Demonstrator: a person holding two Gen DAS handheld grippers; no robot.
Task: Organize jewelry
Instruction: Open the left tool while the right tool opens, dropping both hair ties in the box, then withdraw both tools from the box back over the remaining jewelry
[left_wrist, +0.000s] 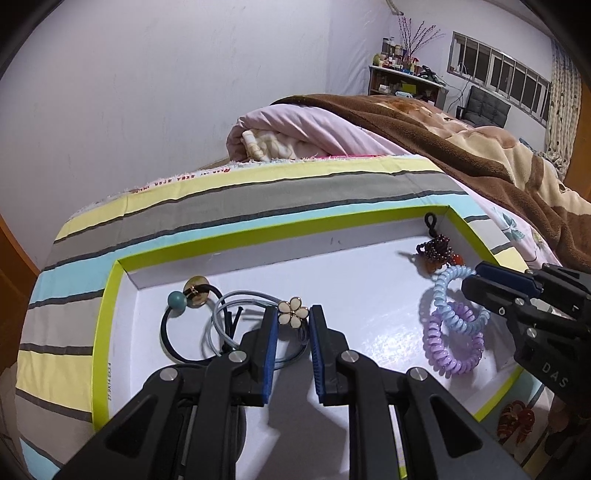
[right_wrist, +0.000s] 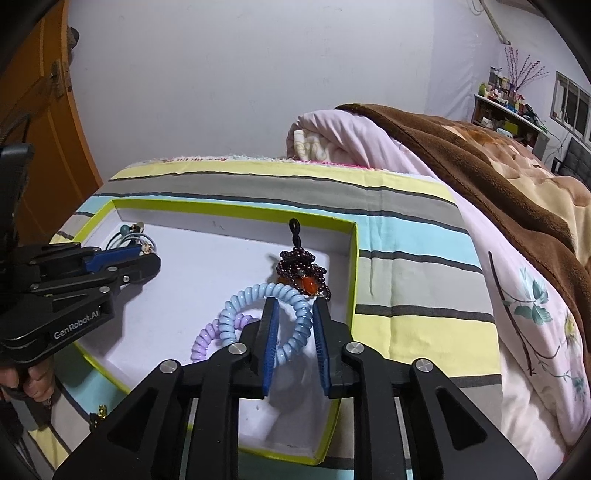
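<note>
A shallow white box with a lime-green rim (left_wrist: 258, 236) (right_wrist: 221, 206) lies on the bed. My left gripper (left_wrist: 294, 314) is over its left part, shut on a cream flower hair tie (left_wrist: 291, 313). Beside it lie a black tie with a teal bead (left_wrist: 177, 300) and grey-blue elastics (left_wrist: 221, 314). My right gripper (right_wrist: 295, 306) (left_wrist: 476, 280) is open over the right part, and a light-blue coil tie (right_wrist: 258, 295) (left_wrist: 448, 291) runs loosely between its fingers. A purple coil tie (left_wrist: 454, 347) (right_wrist: 203, 341) links with it. A dark beaded pendant (right_wrist: 301, 267) with an orange bead lies just beyond.
The box rests on a striped sheet (left_wrist: 221, 192). A rolled pink quilt (right_wrist: 332, 136) and a brown blanket (left_wrist: 461, 147) lie behind and to the right. A brown claw clip (left_wrist: 515, 424) sits outside the box's near right rim. A wooden door (right_wrist: 44, 110) stands on the left.
</note>
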